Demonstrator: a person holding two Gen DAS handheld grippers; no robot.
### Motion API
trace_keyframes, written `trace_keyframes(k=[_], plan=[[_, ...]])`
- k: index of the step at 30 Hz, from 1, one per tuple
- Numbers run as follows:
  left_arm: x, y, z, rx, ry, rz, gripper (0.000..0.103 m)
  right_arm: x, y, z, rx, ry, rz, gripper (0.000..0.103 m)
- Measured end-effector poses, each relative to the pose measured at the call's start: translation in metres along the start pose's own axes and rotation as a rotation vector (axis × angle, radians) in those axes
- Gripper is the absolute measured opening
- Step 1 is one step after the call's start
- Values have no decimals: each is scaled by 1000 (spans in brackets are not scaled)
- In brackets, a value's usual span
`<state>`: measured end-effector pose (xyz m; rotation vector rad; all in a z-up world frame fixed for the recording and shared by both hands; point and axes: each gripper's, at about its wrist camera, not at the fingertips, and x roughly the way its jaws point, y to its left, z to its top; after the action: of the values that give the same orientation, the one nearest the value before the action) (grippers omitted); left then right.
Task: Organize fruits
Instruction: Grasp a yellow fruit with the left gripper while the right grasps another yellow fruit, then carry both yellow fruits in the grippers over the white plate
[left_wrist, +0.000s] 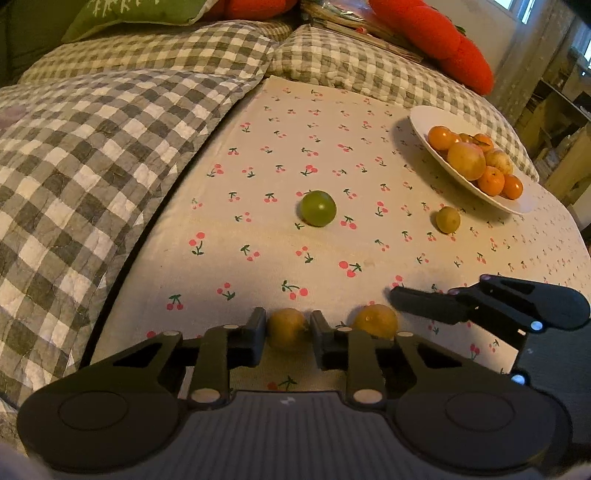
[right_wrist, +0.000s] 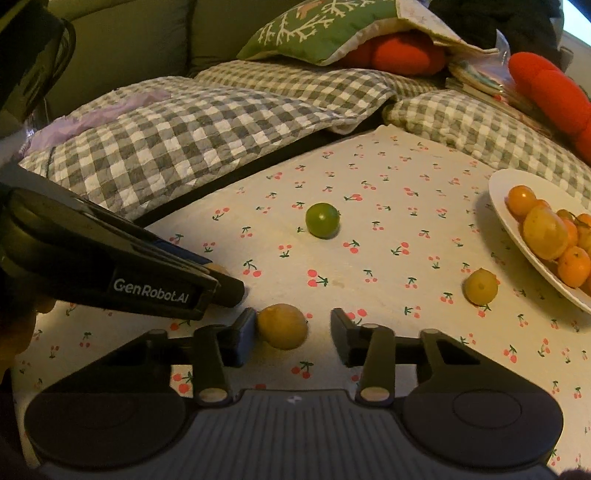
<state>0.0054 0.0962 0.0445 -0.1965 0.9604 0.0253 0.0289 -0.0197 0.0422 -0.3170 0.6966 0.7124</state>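
Cherry-print tablecloth (left_wrist: 280, 155) beside checked quilt (left_wrist: 92, 147)

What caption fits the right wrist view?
Right claw open around a yellow fruit on the cherry cloth, plate of fruit at right.

I see a green fruit (left_wrist: 318, 208) alone in the middle of the worktop. A small yellow fruit (left_wrist: 447, 219) sits near the white plate (left_wrist: 424, 122) full of orange and yellow fruits (left_wrist: 476, 162). Two yellow-brown fruits lie close to me, one (left_wrist: 287, 328) left, one (left_wrist: 376, 320) right.
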Motion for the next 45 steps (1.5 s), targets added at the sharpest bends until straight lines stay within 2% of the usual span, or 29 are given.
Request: trace_keyframes(k=[1, 17, 34, 40, 45], plan=[[0, 0, 0, 1, -1, 0, 18, 0, 0, 1, -6, -2, -1, 25], [-4, -4, -2, 16, -24, -13, 17, -5, -3, 3, 12, -10, -34, 25], [-15, -9, 0, 67, -96, 10, 18, -22, -20, 10, 89, -57, -139, 25], [-22, -6, 4, 57, -126, -18, 18, -28, -20, 11, 91, -85, -166, 25], [-23, -4, 6, 45, -137, -22, 18, -32, -21, 13, 82, -91, -223, 25]])
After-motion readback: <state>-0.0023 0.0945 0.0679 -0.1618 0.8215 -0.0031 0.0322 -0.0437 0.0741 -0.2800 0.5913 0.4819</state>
